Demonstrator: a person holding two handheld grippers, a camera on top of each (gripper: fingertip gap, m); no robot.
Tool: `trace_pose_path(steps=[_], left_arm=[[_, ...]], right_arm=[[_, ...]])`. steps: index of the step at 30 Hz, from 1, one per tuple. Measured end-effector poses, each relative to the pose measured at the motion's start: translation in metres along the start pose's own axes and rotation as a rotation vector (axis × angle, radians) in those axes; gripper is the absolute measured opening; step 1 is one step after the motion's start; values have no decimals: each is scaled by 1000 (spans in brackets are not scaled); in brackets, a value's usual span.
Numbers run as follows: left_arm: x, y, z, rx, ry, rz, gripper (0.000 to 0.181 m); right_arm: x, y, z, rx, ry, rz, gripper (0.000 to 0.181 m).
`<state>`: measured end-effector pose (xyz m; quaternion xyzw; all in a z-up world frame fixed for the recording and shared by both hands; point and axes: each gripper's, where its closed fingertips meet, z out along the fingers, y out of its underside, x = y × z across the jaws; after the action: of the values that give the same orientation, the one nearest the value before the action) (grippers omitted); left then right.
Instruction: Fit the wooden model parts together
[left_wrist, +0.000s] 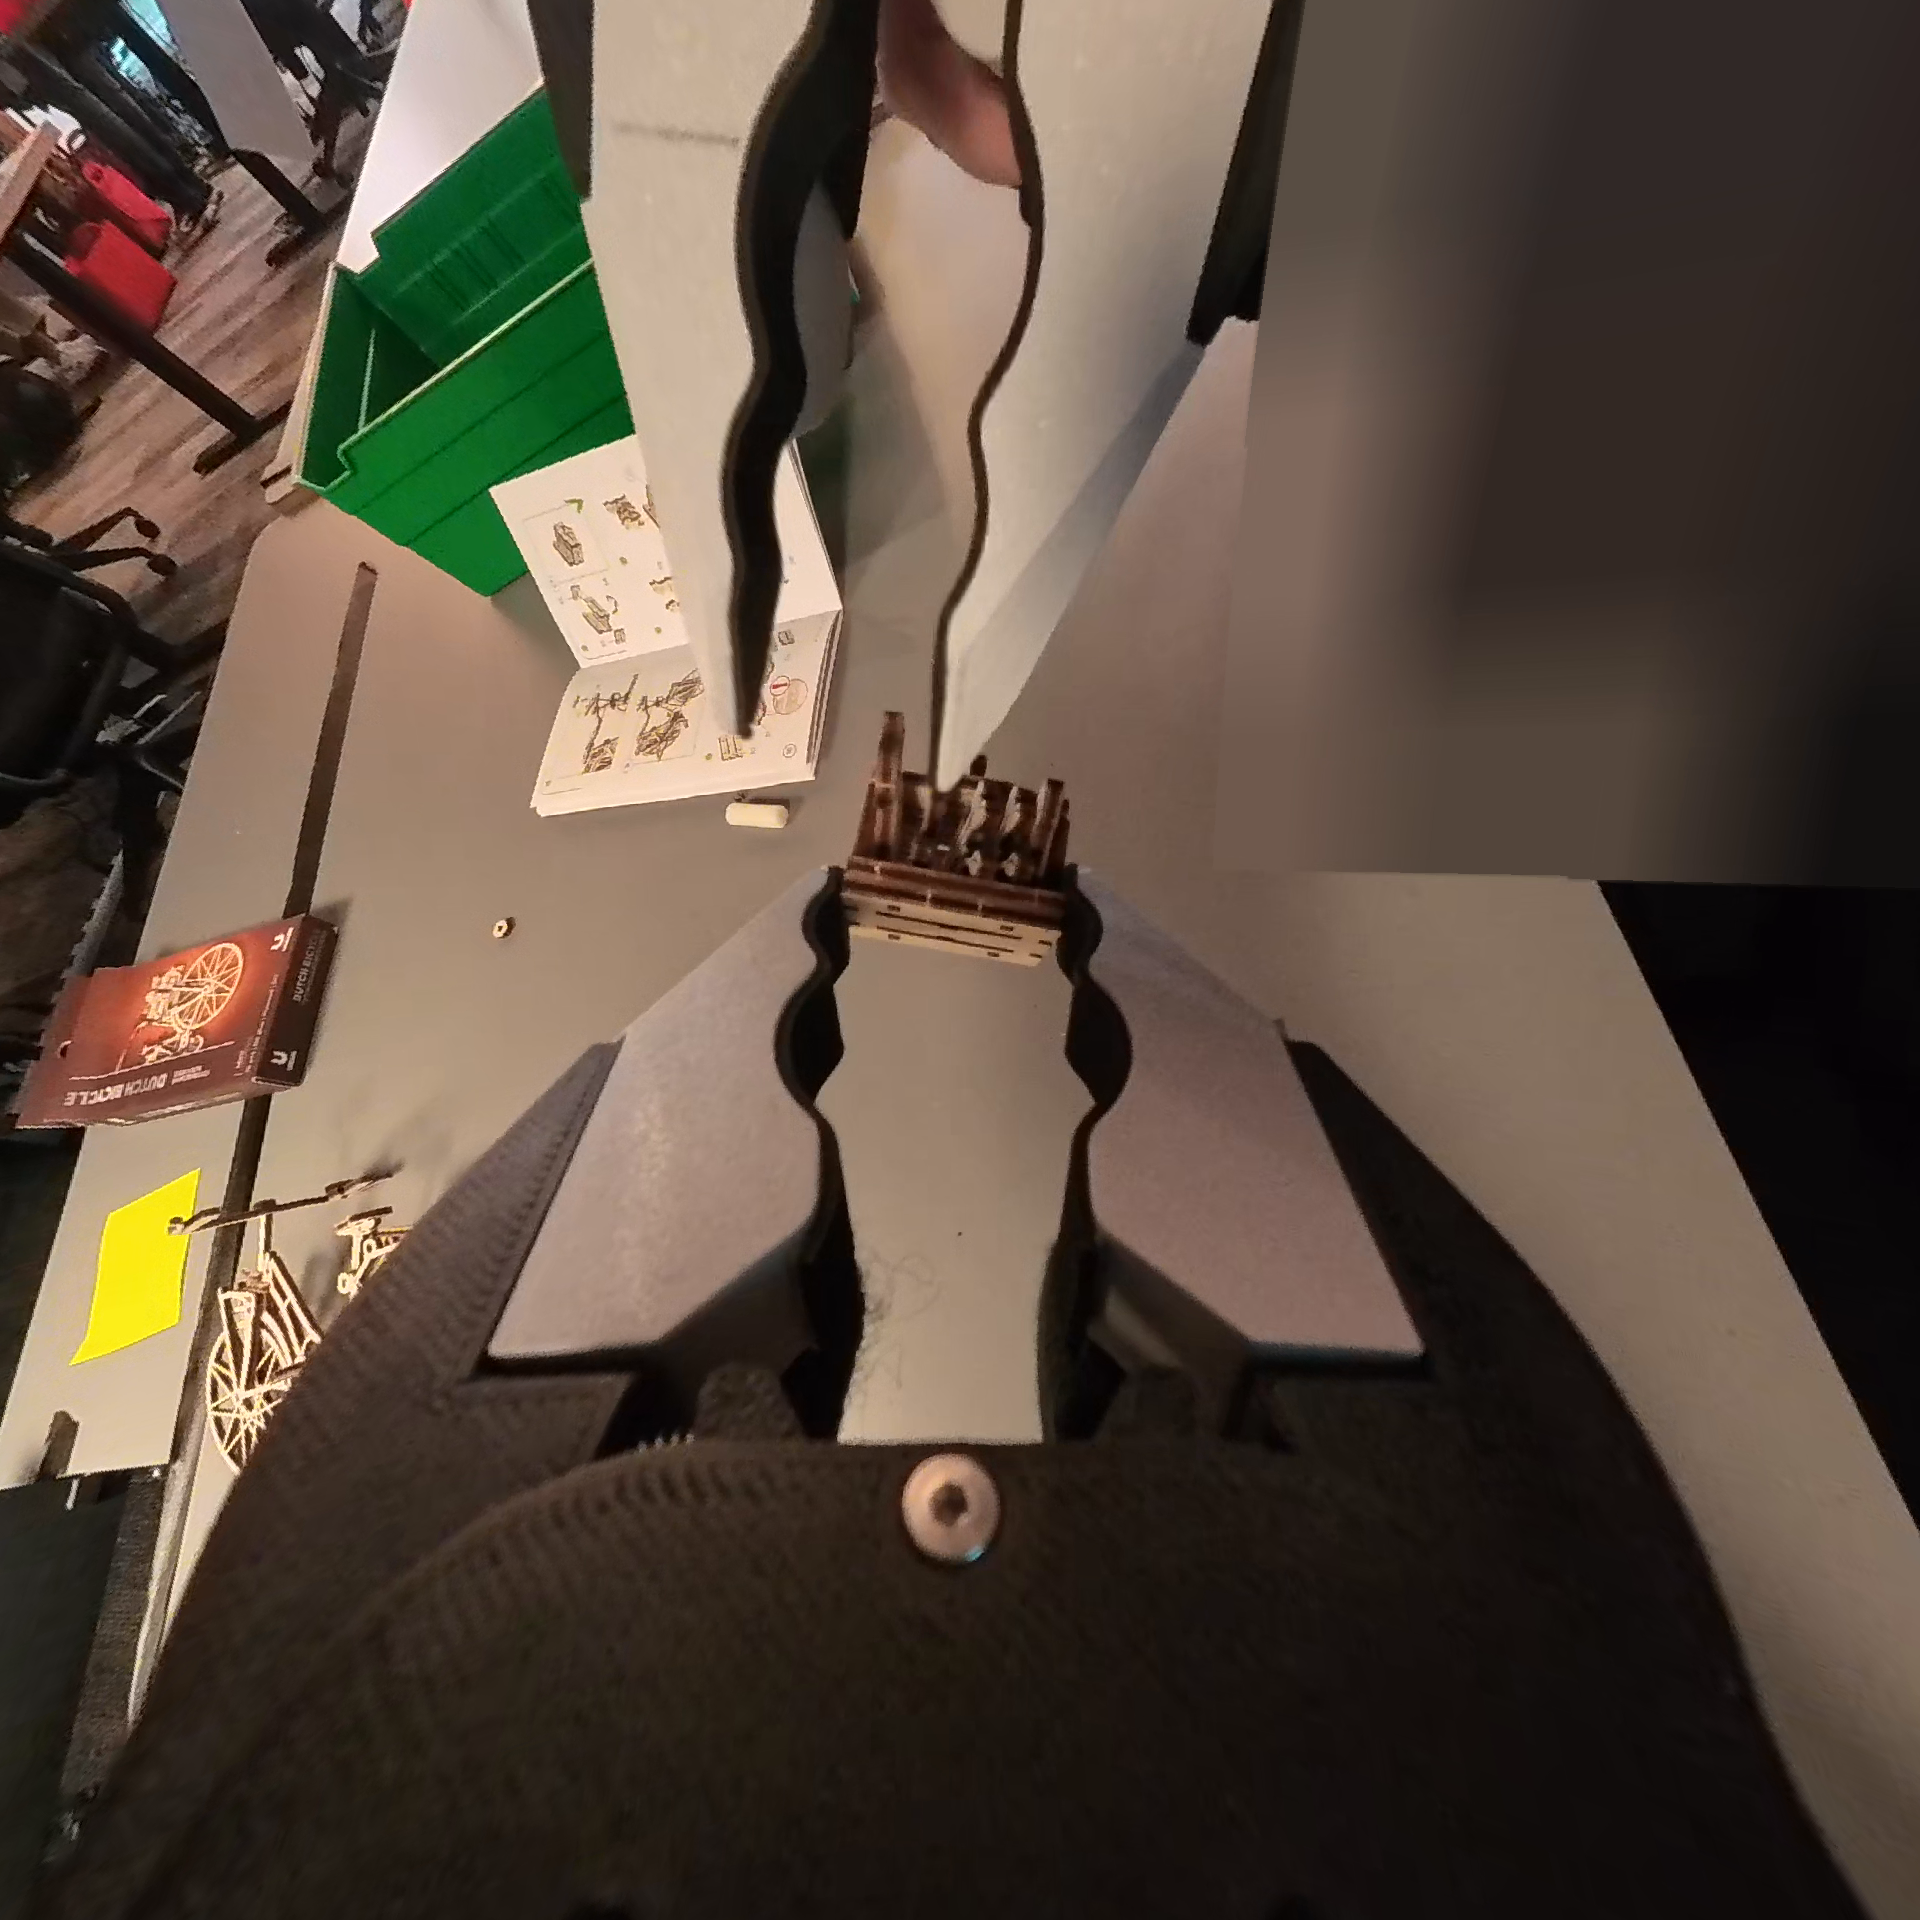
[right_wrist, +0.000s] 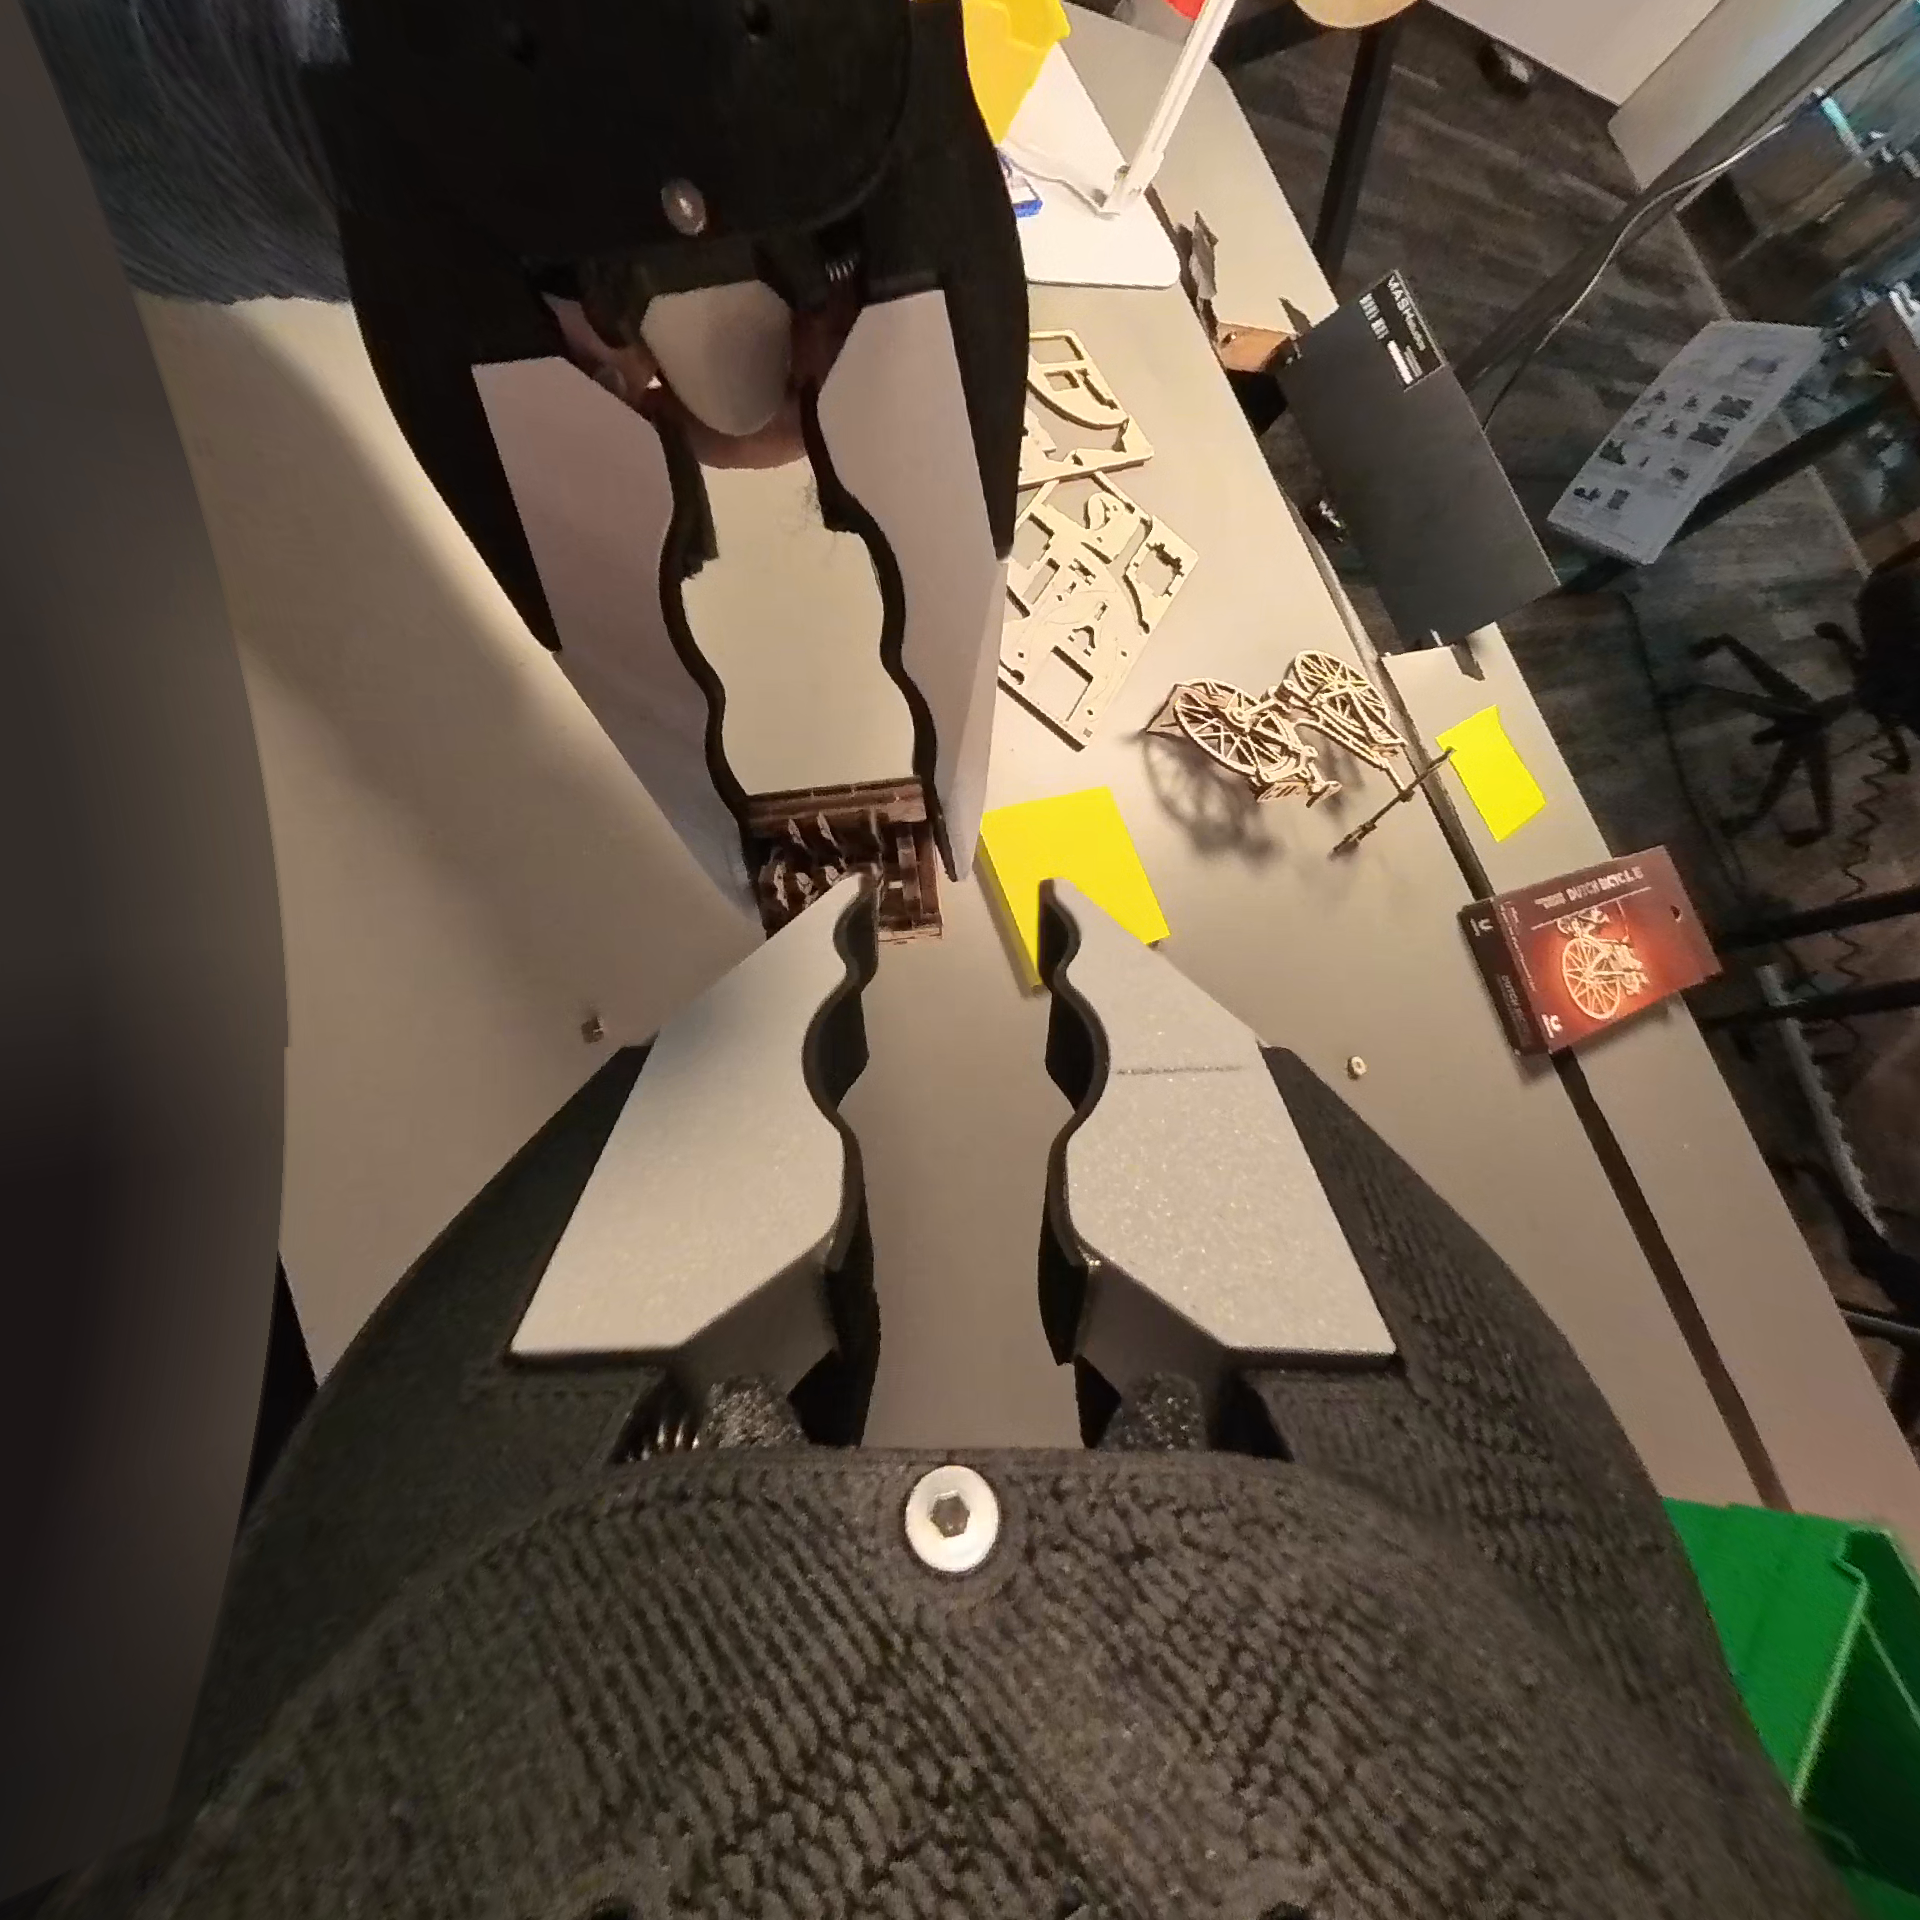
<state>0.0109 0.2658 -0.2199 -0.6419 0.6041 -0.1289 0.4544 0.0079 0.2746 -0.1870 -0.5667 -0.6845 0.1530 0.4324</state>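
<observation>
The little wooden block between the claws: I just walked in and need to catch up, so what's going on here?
A person is working two handheld claws over a grey table. The left claw is clamped on a small wooden model block, holding it steady. The right claw is open with nothing between its fingers, one fingertip right at the block. A finished wooden bicycle, cut-out sheets and an instruction booklet lie nearby.
</observation>
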Motion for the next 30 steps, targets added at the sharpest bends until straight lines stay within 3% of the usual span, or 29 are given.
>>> trace_pose_path(steps=[30], left_arm=[[0, 10, 7, -31, 24, -36, 39]], right_arm=[[0, 11, 8, -70, 22, -9, 27]])
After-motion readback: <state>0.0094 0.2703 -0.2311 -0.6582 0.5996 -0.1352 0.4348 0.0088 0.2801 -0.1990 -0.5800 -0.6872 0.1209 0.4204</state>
